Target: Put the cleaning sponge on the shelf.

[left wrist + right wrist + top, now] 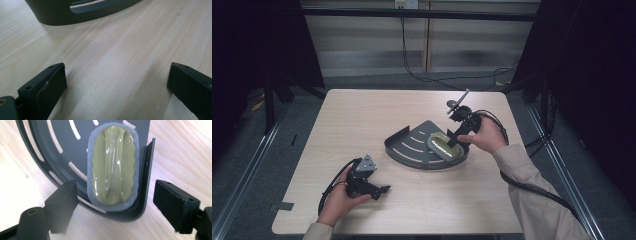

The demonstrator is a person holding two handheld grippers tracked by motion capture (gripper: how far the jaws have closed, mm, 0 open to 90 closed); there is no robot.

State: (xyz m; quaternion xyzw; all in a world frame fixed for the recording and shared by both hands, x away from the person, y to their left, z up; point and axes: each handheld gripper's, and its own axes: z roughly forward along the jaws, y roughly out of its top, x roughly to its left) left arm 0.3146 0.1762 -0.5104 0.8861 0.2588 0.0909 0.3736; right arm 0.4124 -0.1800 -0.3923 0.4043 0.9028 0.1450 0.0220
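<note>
Nearest the front edge of the wooden surface (362,115), on the left, the left tool (379,190) lies low in the person's left hand (339,200); its jaws are spread wide with bare wood between them, pinching nothing; in the left gripper view the curved dark wall of the tray (75,15) sits a bit beyond its tips, apart from them.

Further in, about the middle of the surface, there's the dark grey fan-shaped tray (404,147) with long slots cut in its floor; a yellow-green sponge (442,146) with a grey-blue fuzzy rim lies flat inside it, tucked into the right end against the straight side wall.

The right tool (455,141) comes in from the right in the right hand (484,136), tips down by the sponge at the tray's right end; in the right gripper view the sponge (112,165) sits between and just beyond the two jaws, which stand wide apart and aren't pressing on it; one jaw hangs over the tray's slotted floor, the other over the wood outside the wall; so it's spread, holding nothing.

Past that it's just dark cables (422,75) on the floor at the far side.
</note>
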